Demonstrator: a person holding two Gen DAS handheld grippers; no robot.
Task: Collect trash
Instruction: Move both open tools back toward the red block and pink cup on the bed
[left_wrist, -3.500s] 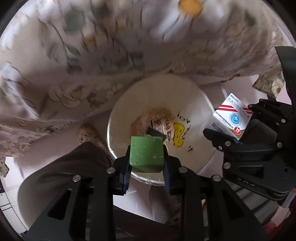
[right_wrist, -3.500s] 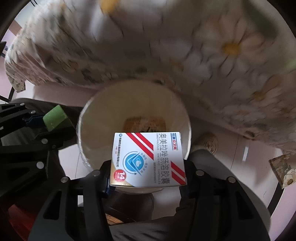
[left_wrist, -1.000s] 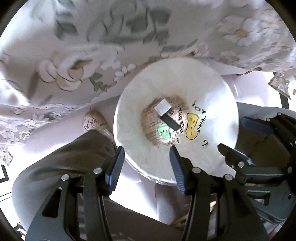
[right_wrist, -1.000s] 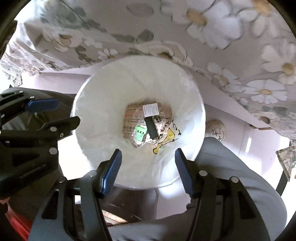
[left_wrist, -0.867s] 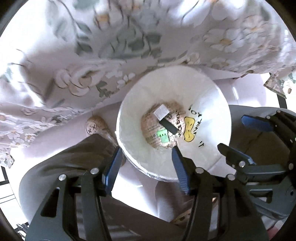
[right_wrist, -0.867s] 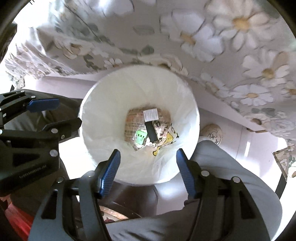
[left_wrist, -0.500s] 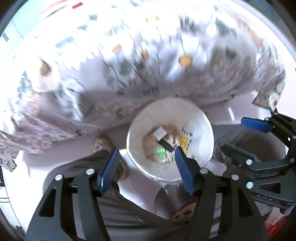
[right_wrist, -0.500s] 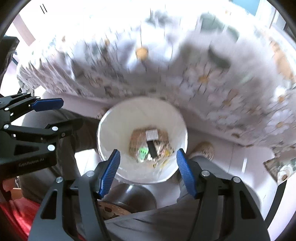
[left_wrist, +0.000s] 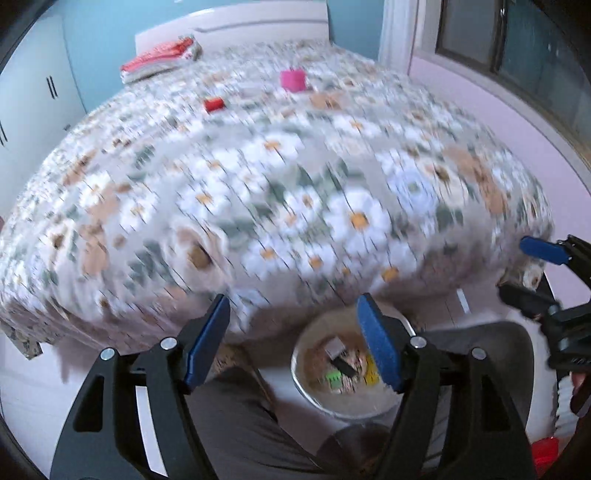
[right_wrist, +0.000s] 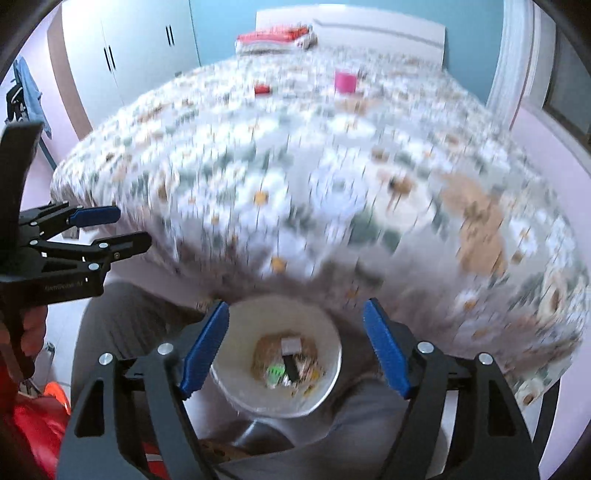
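Both grippers have blue-padded black fingers, spread wide with nothing between them; their jaws have just been opening.

Seen from the left wrist camera, the left gripper (left_wrist: 293, 339) hangs over the near edge of a bed covered in a daisy-print bedspread (left_wrist: 280, 192), which is blurred. Far back on the bed lie a small red item (left_wrist: 214, 104) and, to its right, a pink item (left_wrist: 293, 79); a red and white folded pile (left_wrist: 162, 58) sits by the headboard. Below the bed edge, on the floor by the person's grey trouser leg (left_wrist: 236, 417), stands a white-lined trash bin (left_wrist: 321, 398) holding a green scrap (left_wrist: 334, 377), a dark strip and a pale card. The right gripper (left_wrist: 532, 273) shows at the far right edge.

From the right wrist camera, the left gripper (right_wrist: 125, 227) reaches in from the left. In the middle, the right gripper (right_wrist: 295, 341) frames the trash bin (right_wrist: 236, 369), with the green scrap (right_wrist: 276, 370) among the litter inside.
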